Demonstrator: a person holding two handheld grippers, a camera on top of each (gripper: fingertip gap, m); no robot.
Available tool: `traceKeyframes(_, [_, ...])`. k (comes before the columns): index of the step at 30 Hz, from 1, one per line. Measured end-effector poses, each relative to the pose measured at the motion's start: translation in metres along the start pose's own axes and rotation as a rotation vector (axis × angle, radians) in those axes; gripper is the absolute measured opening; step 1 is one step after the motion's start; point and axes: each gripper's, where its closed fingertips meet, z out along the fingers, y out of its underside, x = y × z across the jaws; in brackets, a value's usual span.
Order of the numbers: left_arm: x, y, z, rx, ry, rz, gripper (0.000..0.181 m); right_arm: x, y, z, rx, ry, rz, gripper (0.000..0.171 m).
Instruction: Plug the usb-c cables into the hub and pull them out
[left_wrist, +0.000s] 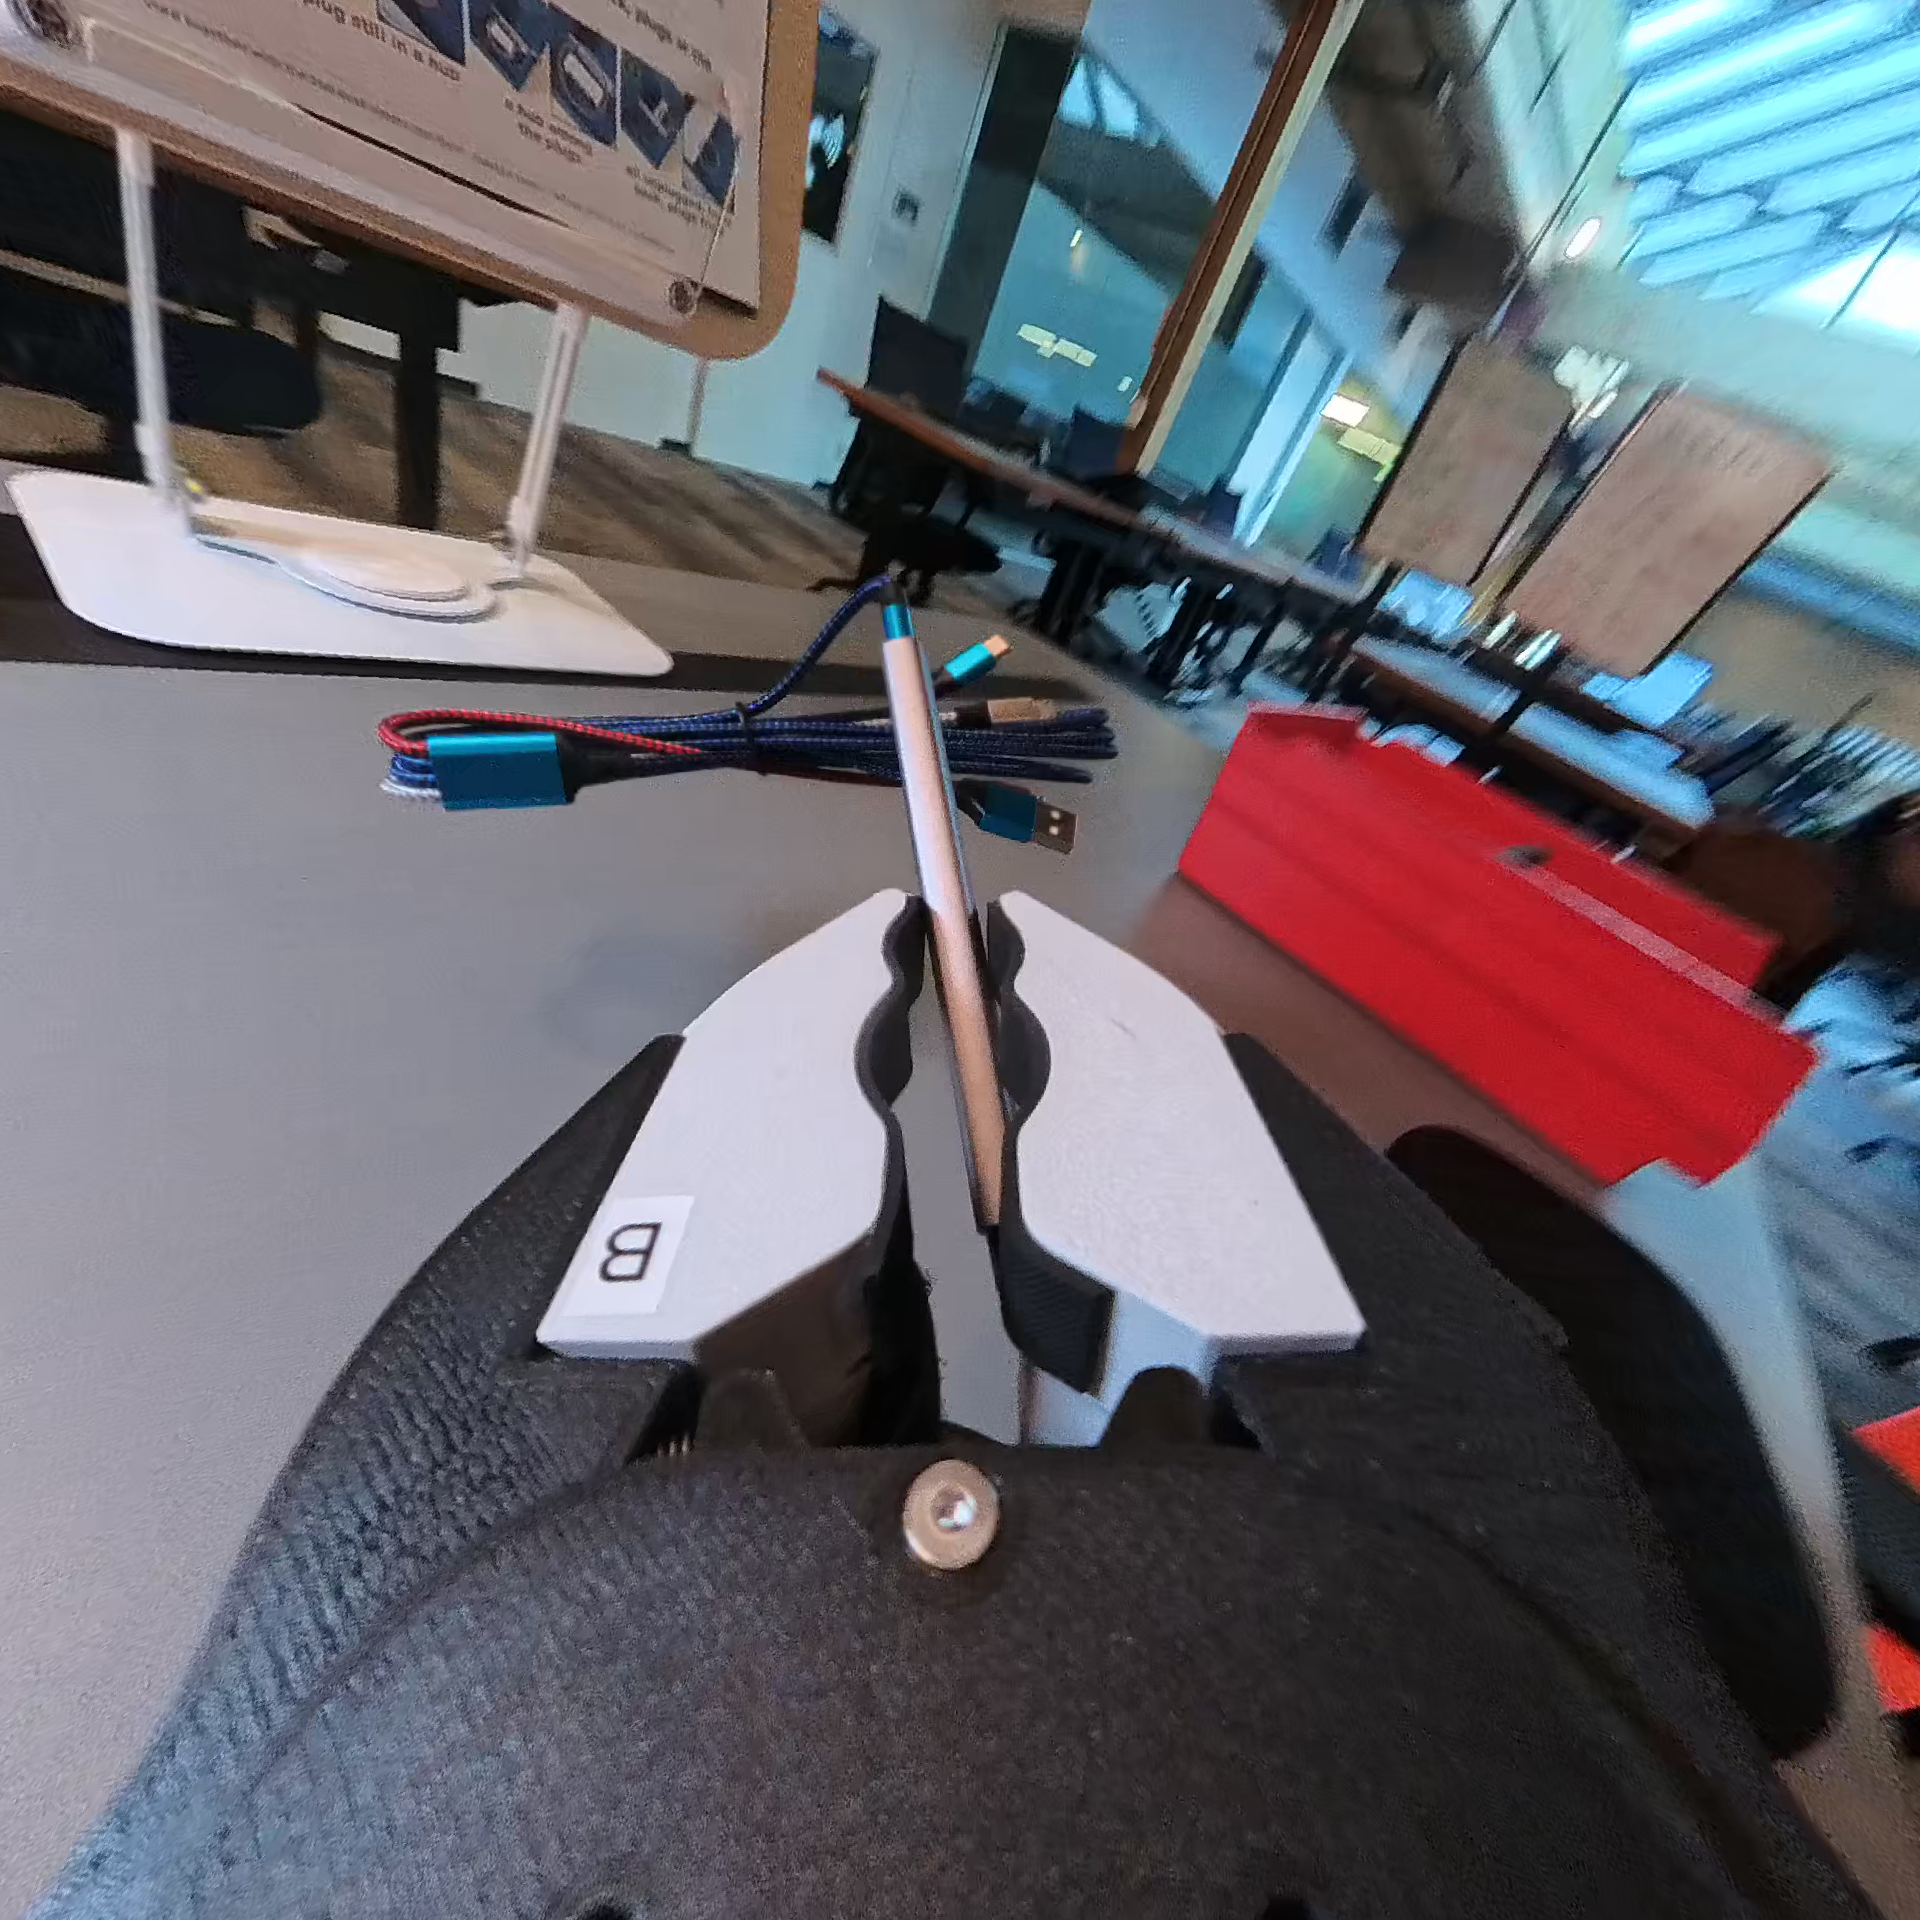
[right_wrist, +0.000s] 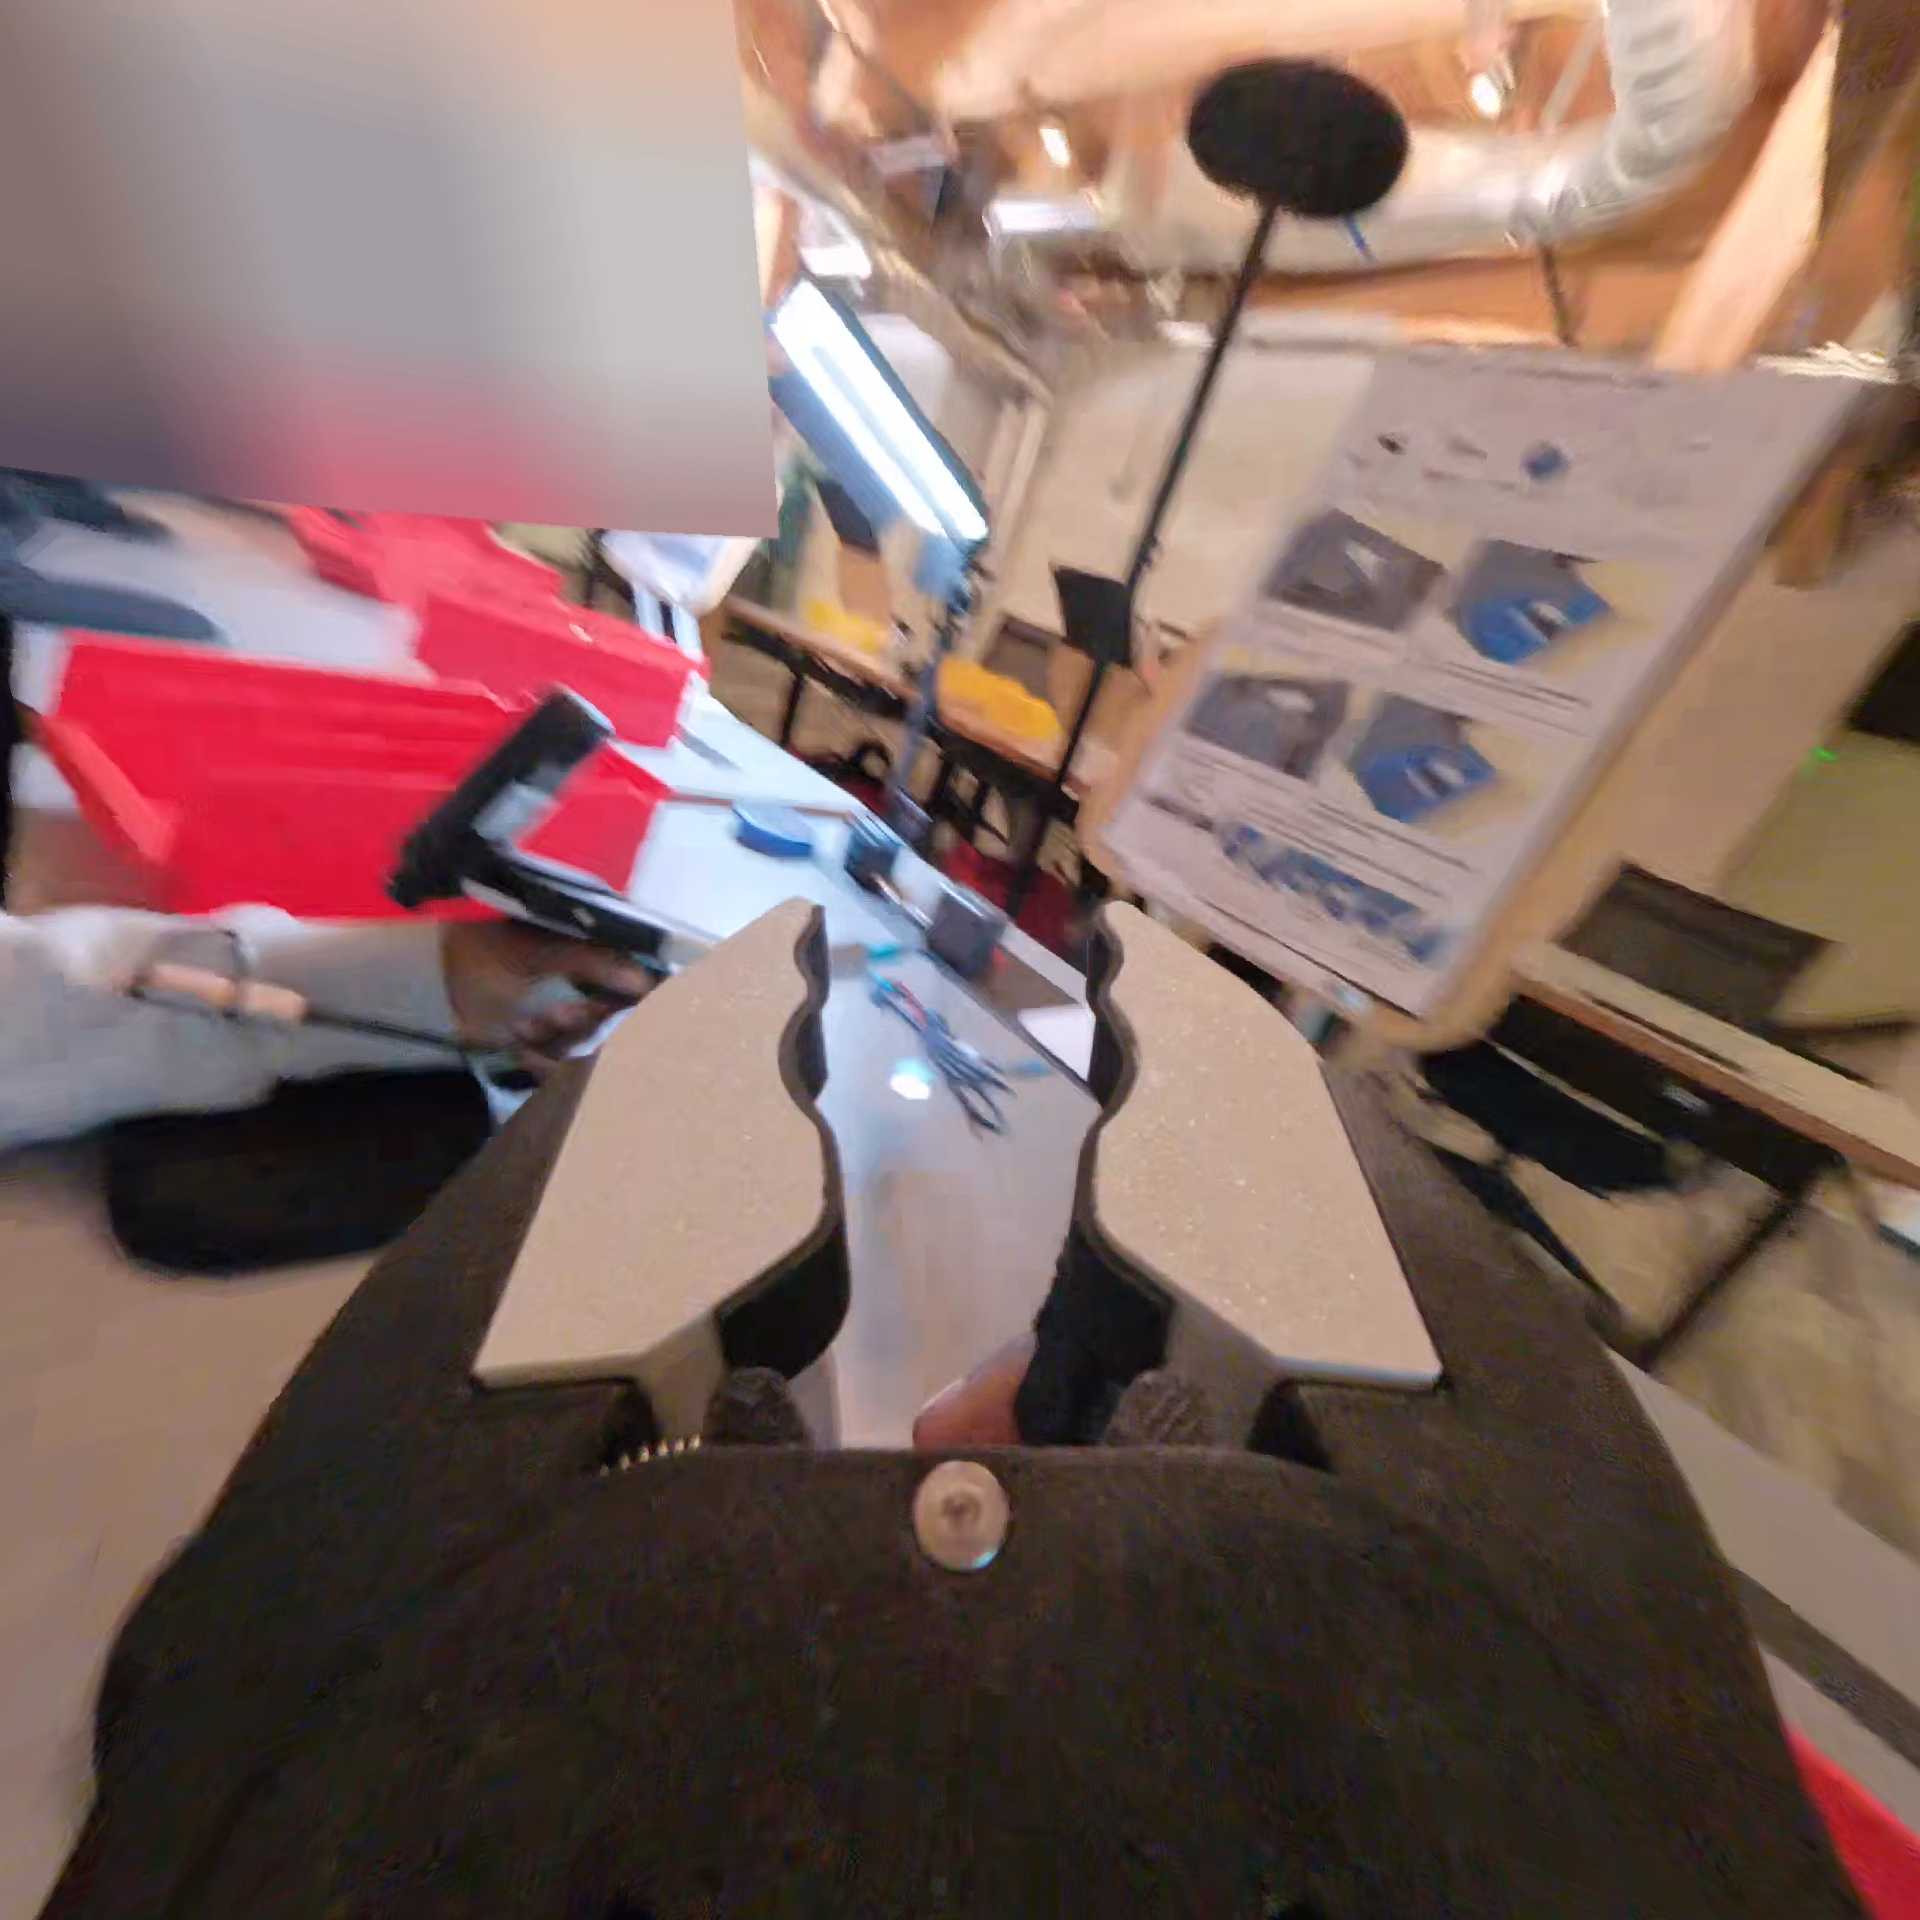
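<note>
My left gripper (left_wrist: 956, 909) is shut on a thin silver hub (left_wrist: 940, 831), seen edge-on and sticking out forward past the fingertips. A blue plug (left_wrist: 898, 621) with a dark braided cable sits in the hub's far end. Behind it, a bundle of blue and red braided cables (left_wrist: 831, 738) lies on the grey table (left_wrist: 260, 987), with a blue splitter block (left_wrist: 497, 769) and loose plugs. My right gripper (right_wrist: 956, 925) is open and empty, held high above the table. The cables (right_wrist: 951, 1049) show small and far off between its fingers. The left gripper (right_wrist: 520, 821) shows at the left, held by a hand.
An instruction board (left_wrist: 416, 156) on a white stand (left_wrist: 312, 582) rises at the table's back left; it also shows in the right wrist view (right_wrist: 1455, 675). A red bin (left_wrist: 1455, 956) sits off the table's right edge. More red bins (right_wrist: 291, 769) lie behind the left gripper. Some 30 cm of space lies between my two pairs of fingers.
</note>
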Motion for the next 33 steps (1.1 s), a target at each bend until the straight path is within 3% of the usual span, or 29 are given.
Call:
traceKeyframes(3, [0.007,-0.015,-0.007,0.102,0.112,-0.137,0.012,-0.043,0.023,0.069,0.017,-0.184,0.167,0.040])
traceKeyframes(9, [0.026,-0.046,-0.025,0.298,0.318,-0.219,0.012,-0.053,0.057,0.175,0.082,-0.438,0.984,0.032])
traceKeyframes(12, [0.030,-0.045,-0.023,0.289,0.278,-0.119,0.012,-0.044,0.076,0.199,0.024,-0.373,1.019,0.030])
traceKeyframes(14, [0.037,-0.042,-0.021,0.269,0.266,-0.021,0.012,-0.042,0.095,0.206,-0.045,-0.310,0.965,0.036])
traceKeyframes(17, [0.046,-0.033,-0.015,0.221,0.267,0.059,0.012,-0.039,0.084,0.197,0.083,-0.386,1.036,0.025])
traceKeyframes(19, [0.050,-0.032,-0.015,0.216,0.306,0.031,0.012,-0.036,0.078,0.190,0.146,-0.435,1.091,0.019])
traceKeyframes(22, [0.054,-0.028,-0.015,0.183,0.371,-0.043,0.013,-0.048,0.088,0.189,0.067,-0.492,1.021,0.019])
traceKeyframes(25, [0.058,-0.026,-0.015,0.170,0.420,-0.084,0.014,-0.049,0.087,0.187,0.094,-0.509,1.045,0.014])
traceKeyframes(33, [0.075,-0.014,-0.016,0.093,0.512,-0.048,0.014,-0.052,0.081,0.177,0.149,-0.658,1.159,0.005])
